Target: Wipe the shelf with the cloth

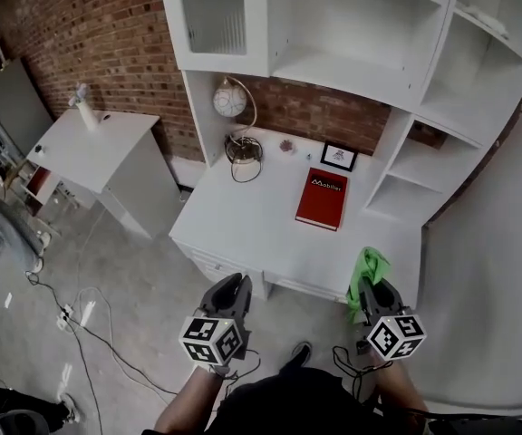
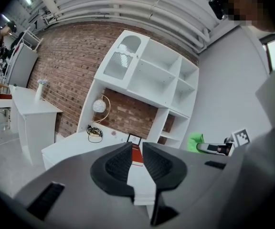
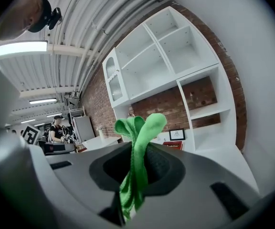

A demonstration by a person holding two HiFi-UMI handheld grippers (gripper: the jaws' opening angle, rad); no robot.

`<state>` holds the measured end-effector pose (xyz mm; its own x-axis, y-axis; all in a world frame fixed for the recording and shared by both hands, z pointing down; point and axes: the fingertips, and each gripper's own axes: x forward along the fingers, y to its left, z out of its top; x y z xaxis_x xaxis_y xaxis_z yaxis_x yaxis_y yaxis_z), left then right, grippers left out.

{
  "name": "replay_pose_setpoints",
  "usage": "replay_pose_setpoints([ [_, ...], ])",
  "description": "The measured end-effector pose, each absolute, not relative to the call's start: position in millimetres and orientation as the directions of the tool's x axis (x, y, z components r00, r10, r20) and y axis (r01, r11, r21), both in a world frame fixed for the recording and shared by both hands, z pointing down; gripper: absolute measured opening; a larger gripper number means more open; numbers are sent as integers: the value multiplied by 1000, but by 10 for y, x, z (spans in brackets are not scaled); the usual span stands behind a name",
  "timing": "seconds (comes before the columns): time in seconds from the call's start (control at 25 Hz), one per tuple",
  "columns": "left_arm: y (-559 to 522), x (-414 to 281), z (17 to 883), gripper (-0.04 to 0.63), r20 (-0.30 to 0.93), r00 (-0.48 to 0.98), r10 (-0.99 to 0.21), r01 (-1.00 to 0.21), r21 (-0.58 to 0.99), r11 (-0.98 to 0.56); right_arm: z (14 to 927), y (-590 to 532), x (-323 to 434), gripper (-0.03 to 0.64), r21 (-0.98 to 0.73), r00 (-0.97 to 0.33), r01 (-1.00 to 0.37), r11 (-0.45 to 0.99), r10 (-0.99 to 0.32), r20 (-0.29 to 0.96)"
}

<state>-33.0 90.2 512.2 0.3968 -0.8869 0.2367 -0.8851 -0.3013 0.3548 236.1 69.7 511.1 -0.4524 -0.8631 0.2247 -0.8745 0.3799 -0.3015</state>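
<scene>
The white shelf unit (image 1: 352, 69) stands against a brick wall, with its desk top (image 1: 243, 220) just ahead of me. A green cloth (image 1: 368, 265) hangs bunched from my right gripper (image 1: 374, 288), which is shut on it near the desk's front right corner. In the right gripper view the cloth (image 3: 140, 128) sticks up from between the jaws of that gripper (image 3: 137, 151). My left gripper (image 1: 234, 284) hovers in front of the desk's front edge. Its jaws (image 2: 137, 149) are shut to a thin slit with nothing in them. The cloth (image 2: 195, 141) also shows at the right of the left gripper view.
On the desk lie a red book (image 1: 322, 198), a small picture frame (image 1: 338, 157), a coiled cable (image 1: 243, 148) and a globe (image 1: 229, 101). A low white cabinet (image 1: 107, 157) with a bottle (image 1: 87, 114) stands to the left. Cables (image 1: 89, 324) trail over the floor.
</scene>
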Motion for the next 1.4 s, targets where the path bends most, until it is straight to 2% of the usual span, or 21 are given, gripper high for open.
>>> replay_pose_setpoints([
  [0.44,264,244,5126,64,280,350,-894,-911,323,-255,5279,-84,2837,58,-350,-513,-837,421,-827,231],
  [0.76,-101,361,5169,64,287,358,-889,-913,308,-268,5344,-386,2992,58,-357,-499,-841,406,-837,224],
  [1.08,-829,513,5208,64,250,483,-839,-857,331,-394,5261,-727,3193,58,-277,-375,-910,310,-898,228],
  [1.4,-1761,250,4893,64,185,579,-794,-803,299,-516,4916,-1251,3183,58,-224,-196,-962,153,-963,184],
])
